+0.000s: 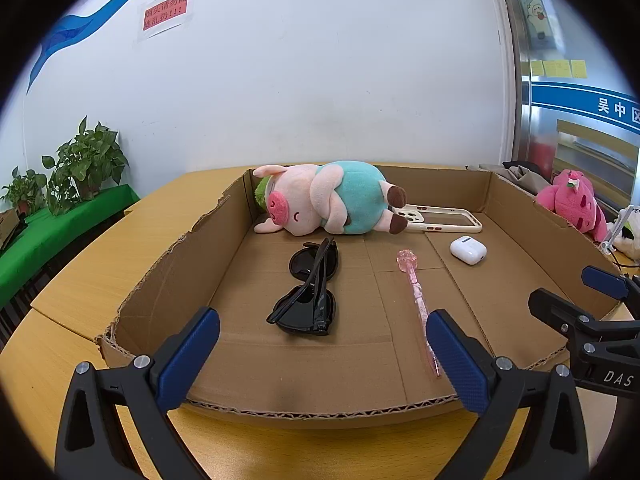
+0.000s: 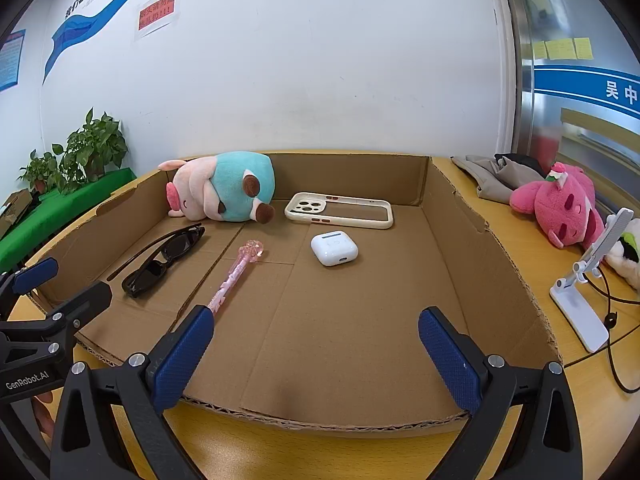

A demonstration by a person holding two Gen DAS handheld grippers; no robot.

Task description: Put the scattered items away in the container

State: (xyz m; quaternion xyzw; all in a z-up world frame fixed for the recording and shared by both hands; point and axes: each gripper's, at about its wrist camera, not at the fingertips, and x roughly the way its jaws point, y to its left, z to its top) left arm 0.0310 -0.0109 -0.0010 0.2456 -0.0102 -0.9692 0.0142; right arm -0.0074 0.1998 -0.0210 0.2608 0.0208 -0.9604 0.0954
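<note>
Both the left gripper [image 1: 322, 354] and right gripper [image 2: 316, 354] stand wide and empty at the cardboard box's [image 1: 320, 410] six-o'clock rim. Sunglasses [image 1: 308, 290], pen [image 1: 418, 300] and earbud case [image 2: 334, 248] lie inside, apparently already tidied.

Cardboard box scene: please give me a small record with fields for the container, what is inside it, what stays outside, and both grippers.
container: cardboard box, open top, on wooden table
inside: pig plush, phone case, earbud case, sunglasses, pink pen
outside: pink plush, phone stand, right of box
left gripper: open, empty
right gripper: open, empty
</note>
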